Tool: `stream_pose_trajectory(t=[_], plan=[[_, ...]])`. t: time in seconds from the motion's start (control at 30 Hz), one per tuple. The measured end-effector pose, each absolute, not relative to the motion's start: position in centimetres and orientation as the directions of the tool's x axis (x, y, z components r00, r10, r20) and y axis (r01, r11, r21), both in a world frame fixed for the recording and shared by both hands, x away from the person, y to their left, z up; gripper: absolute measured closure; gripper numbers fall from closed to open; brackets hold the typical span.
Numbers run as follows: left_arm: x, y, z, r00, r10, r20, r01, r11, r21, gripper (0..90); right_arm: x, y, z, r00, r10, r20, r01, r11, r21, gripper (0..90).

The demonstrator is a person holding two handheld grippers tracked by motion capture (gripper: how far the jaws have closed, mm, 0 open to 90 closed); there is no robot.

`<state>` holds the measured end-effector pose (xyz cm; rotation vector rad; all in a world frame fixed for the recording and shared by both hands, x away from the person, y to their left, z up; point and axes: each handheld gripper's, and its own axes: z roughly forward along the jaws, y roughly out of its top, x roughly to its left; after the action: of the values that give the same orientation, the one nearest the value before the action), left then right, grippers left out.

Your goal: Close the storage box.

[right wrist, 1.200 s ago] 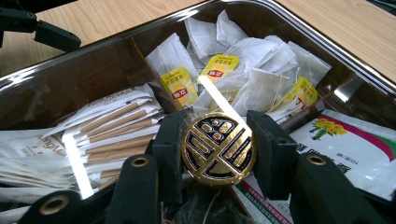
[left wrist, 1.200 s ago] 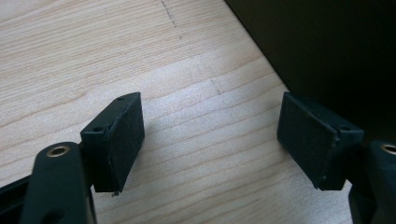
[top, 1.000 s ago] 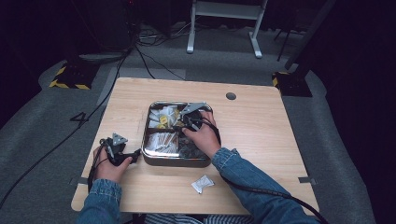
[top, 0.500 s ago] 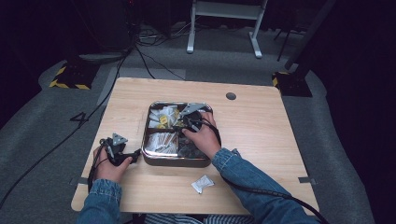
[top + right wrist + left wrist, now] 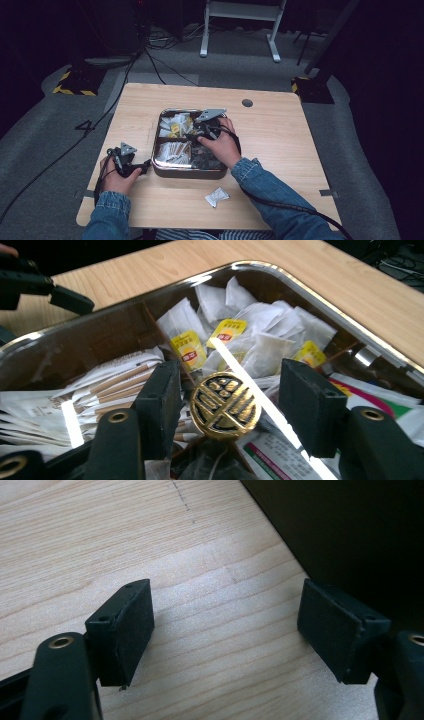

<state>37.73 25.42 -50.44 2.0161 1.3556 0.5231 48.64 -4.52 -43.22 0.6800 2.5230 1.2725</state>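
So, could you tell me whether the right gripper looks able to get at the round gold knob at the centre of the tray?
Probably yes: the right gripper already stands with its open fingers either side of the round gold knob, nothing between them.

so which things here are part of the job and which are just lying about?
In the job:
- right gripper, jaws just opened, round gold knob between them
- metal tray
- tea bags
- paper sticks

Lying about:
- left gripper, open over bare table
- white sachet in front of the tray
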Motion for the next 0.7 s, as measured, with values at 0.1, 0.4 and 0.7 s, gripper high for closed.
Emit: stream_pose_trajectory(t=[0.1, 0.4, 0.7], plan=[[37.7, 25.4, -50.4, 0.387, 0.922, -0.027, 0.665, -0.259, 0.701, 23.2, 48.6, -5.1, -42.7, -0.861, 0.508, 0.005, 0.3, 0.5, 0.813, 42.8], [37.7, 25.4, -50.4, 0.386, 0.922, -0.028, 0.665, -0.257, 0.701, 23.1, 48.5, -8.4, -40.2, -0.846, 0.534, 0.006, 0.305, 0.475, 0.826, 40.7], [37.6, 25.4, -50.4, 0.393, 0.919, -0.026, 0.663, -0.264, 0.7, 23.2, 48.3, -11.8, -38.3, -0.841, 0.541, 0.003, 0.302, 0.464, 0.833, 39.7]])
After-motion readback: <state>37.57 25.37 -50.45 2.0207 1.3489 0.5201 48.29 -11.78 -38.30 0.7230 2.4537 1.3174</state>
